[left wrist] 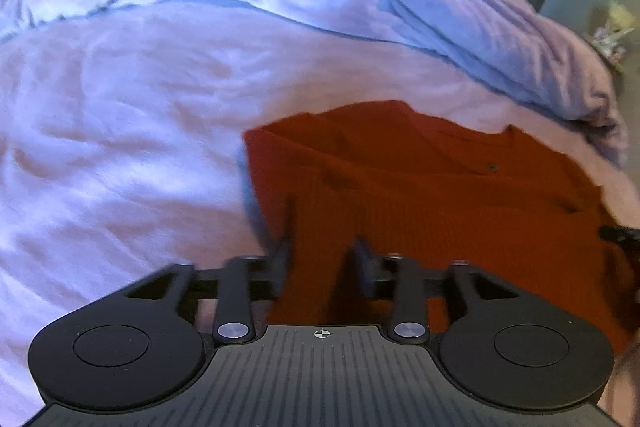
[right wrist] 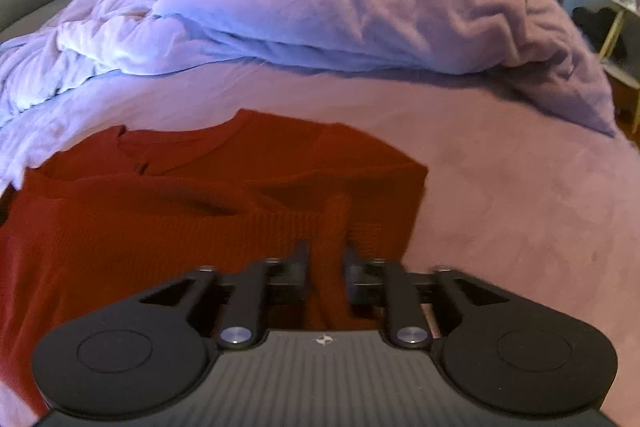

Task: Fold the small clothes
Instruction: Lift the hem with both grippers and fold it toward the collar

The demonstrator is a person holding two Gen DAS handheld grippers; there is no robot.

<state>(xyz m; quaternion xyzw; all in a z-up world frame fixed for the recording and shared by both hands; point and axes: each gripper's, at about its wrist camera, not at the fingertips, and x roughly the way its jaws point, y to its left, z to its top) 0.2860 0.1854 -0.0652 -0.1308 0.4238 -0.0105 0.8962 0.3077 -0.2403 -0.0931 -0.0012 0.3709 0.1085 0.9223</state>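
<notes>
while a rumpled lilac duvet [right wrist: 360, 11] fills 12 o'clock of the pink bed [right wrist: 520, 207], the red knit top [right wrist: 160, 227] lies at 6. left gripper [left wrist: 322, 247] and right gripper [right wrist: 326, 255] each pinch a bunch of its hem.

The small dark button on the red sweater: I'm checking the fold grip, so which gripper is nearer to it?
Left. The left gripper pinches the red sweater with the button up ahead to its right. The right gripper holds the other edge; its view shows no button.
</notes>
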